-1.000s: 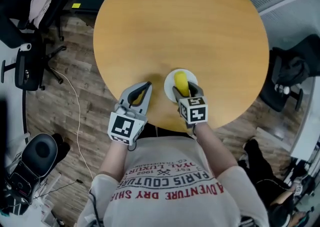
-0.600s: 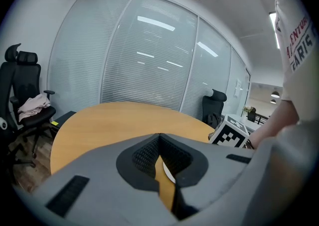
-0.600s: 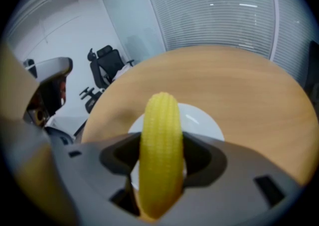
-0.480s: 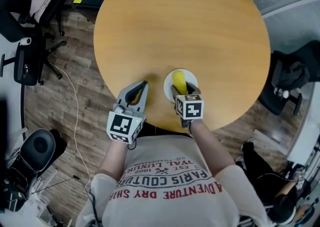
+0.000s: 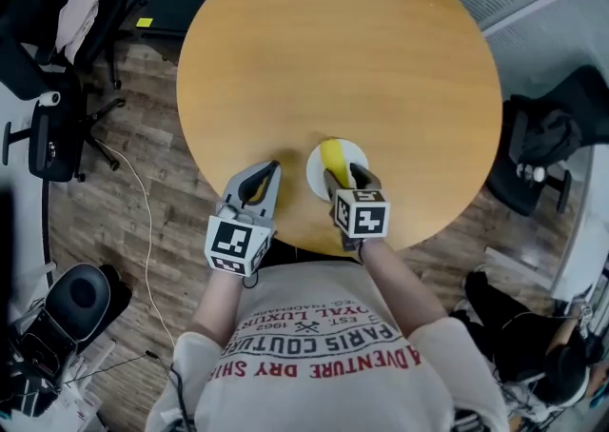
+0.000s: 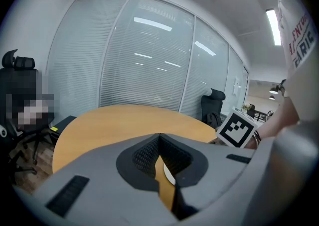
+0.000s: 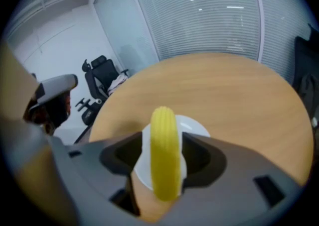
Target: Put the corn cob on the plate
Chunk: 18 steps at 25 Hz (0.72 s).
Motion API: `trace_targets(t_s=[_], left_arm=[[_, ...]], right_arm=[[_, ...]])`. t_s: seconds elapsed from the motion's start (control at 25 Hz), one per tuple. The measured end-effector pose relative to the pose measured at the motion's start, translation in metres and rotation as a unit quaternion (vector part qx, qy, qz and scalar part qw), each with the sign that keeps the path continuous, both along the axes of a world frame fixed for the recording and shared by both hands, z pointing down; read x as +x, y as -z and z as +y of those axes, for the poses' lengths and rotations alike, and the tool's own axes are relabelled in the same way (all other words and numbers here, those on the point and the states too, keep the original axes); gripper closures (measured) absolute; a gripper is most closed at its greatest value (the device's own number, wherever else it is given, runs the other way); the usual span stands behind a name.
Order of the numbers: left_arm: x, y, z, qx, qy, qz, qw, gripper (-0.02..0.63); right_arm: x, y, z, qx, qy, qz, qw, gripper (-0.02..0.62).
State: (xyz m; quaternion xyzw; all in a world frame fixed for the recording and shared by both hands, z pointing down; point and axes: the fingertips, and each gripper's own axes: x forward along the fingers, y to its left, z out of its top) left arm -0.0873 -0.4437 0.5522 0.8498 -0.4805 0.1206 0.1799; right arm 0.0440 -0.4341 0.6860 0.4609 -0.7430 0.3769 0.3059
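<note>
Head camera steeply overhead; gripper cameras low along jaws, sharing table (image 5: 343,49)

Round light-wood table (image 5: 333,49) on plank floor (image 5: 114,164), small white plate (image 5: 315,166) lying near its near edge

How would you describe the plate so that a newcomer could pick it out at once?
Find the round wooden table; near its edge closest to the person lies a small white plate, just ahead of the right gripper. It is the only white thing on the tabletop, and the yellow corn cob clamped in that gripper shows over it.
</note>
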Motion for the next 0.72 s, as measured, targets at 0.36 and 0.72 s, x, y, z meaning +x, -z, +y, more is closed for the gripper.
trace_targets(t_s=[0.36, 0.72], left_arm=[[0.015, 0.044, -0.003, 0.049, -0.043, 0.011, 0.9978, 0.573], [0.026, 0.104, -0.002, 0.099, -0.077, 0.034, 0.9915, 0.574]], right_arm=[[0.019, 0.093, -0.014, 0.174, -0.017, 0.013, 0.984, 0.552], [0.022, 0.175, -0.011, 0.276, -0.008, -0.008, 0.961, 0.566]])
